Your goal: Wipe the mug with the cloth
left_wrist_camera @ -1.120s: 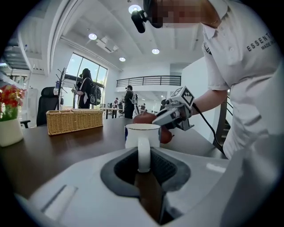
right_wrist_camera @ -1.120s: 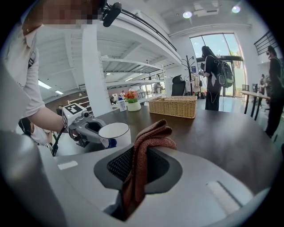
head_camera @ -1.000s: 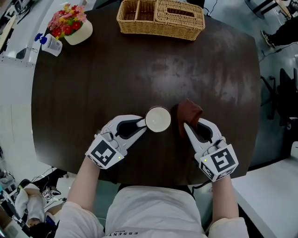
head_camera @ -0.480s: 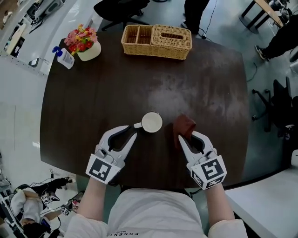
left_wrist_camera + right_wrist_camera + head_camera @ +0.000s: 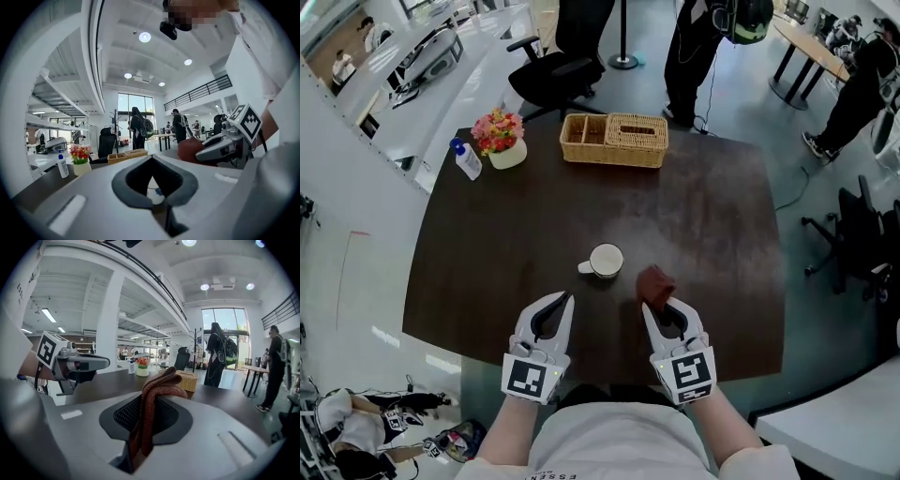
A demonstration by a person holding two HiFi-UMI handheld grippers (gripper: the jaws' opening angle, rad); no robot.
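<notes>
Our right gripper clamps the cloth, ready for wiping; our left gripper, closed and empty, leaves the mug standing unheld.

The left tool and the right tool are held side by side and apart above the near edge of the counter. Both point away from the person, and their tips lean slightly toward each other. The left tool's jaws meet tip to tip with nothing gripped between them. The right tool's jaws are clamped on the rust-brown cloth, which bunches up past the tips. The left marker cube and the right marker cube face upward. The bare left forearm and right forearm run back toward the torso.
</notes>
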